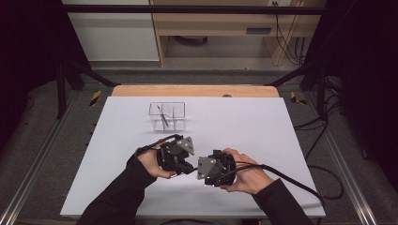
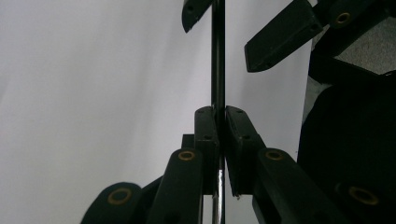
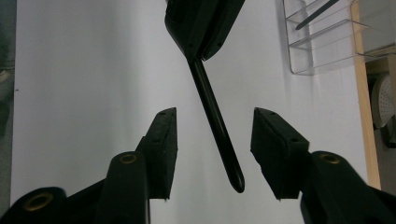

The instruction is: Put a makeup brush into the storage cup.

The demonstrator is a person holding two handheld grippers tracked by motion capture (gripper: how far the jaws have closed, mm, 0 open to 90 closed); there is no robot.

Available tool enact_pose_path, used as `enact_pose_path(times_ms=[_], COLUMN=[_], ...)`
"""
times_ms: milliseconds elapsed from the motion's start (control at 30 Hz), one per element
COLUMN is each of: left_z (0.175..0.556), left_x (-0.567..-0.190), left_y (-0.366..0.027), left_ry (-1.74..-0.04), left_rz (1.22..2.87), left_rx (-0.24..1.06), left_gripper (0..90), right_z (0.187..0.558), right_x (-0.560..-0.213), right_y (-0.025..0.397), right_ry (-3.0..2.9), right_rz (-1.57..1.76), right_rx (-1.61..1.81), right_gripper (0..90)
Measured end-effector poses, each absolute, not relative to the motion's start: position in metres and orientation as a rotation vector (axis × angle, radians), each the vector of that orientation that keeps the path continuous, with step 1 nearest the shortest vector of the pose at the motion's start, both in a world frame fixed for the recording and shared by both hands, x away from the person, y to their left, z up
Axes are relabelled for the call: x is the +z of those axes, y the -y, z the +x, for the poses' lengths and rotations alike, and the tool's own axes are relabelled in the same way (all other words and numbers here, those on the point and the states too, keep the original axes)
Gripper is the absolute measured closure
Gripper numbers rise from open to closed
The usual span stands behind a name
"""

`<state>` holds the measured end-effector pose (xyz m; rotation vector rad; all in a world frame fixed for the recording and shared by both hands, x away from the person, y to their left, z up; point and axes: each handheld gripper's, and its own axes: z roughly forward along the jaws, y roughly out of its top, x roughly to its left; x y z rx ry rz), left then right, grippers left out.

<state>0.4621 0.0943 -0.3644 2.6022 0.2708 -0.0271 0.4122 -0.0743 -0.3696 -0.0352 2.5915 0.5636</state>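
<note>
While left tool [image 2: 218, 135] clamps one pen [image 2: 217, 60], right tool [image 3: 212, 140] gapes.

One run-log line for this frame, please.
left gripper: shut on thin black pen | right gripper: open around pen | clear plastic organizer: behind

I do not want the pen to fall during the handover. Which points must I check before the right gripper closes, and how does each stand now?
1. Left gripper shut on the black pen: ok.
2. Right gripper open: ok.
3. Pen lies between the right jaws: ok.
4. Pen centred and straight between them: not ok, it is tilted.
5. Pen's free end past the right pads: ok.
6. Clear organizer far from both hands: ok.
</note>
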Motion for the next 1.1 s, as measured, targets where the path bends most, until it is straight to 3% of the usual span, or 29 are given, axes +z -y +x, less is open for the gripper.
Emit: enact_pose_path(times_ms=[1100], left_z=[0.459], left_x=[-0.368], left_y=[-0.087], left_ry=[-0.244], left_rz=[2.634], left_rx=[-0.059], left_gripper=[84.2], right_z=[0.41], right_x=[-0.384], right_y=[0.065], right_ry=[-2.593], right_rz=[-0.173], right_rx=[0.466], right_gripper=[79.3])
